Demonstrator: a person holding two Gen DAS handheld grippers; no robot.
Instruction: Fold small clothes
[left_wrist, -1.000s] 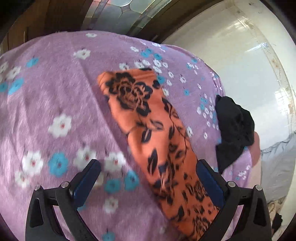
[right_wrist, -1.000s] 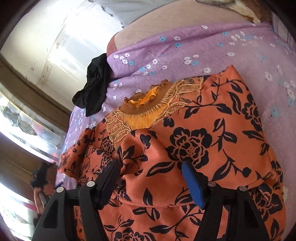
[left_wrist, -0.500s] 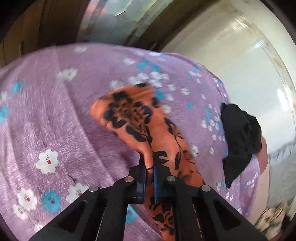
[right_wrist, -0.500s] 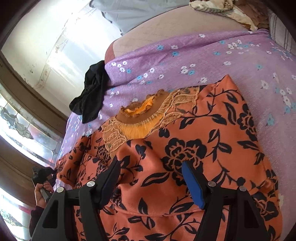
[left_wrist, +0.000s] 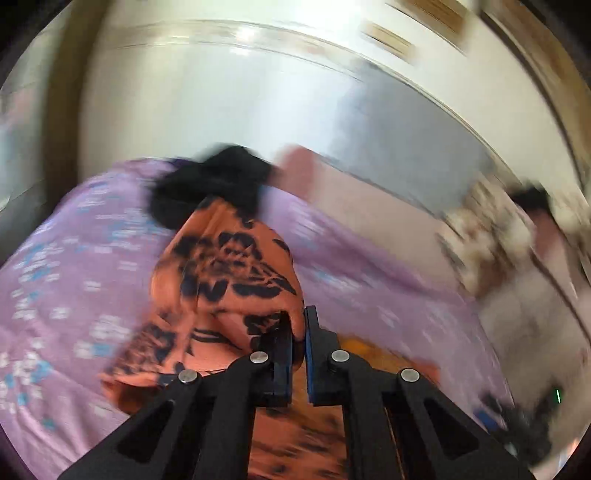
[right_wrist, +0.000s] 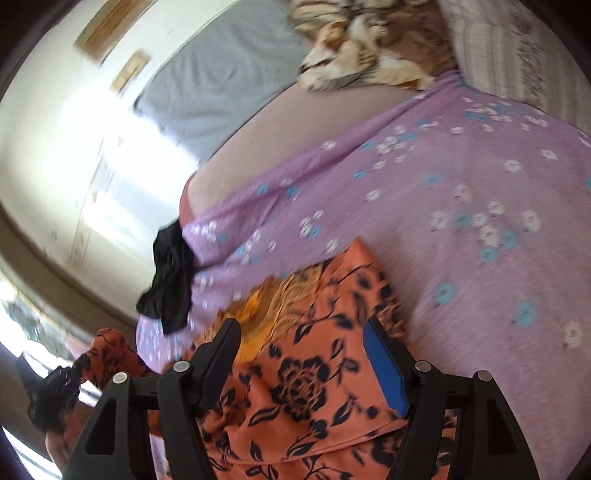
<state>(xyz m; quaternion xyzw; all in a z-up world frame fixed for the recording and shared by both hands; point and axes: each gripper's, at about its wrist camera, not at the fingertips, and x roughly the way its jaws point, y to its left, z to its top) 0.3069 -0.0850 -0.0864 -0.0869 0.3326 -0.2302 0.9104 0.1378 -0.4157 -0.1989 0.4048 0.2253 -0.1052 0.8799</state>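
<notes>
Daylight floods both views I'm watching; it comes off the pale wall (right_wrist: 74, 155) at far left, which is blown out to glare. The left wrist view is heavily motion-smeared: the purple bedspread (left_wrist: 66, 280) streaks sideways and the black garment (left_wrist: 218, 181) is a soft blob, while the left tool (left_wrist: 299, 332) close to the lens stays sharp. My right view is milder, with smeared flowers. Fisheye bending curves both frames, with dark corners.
</notes>
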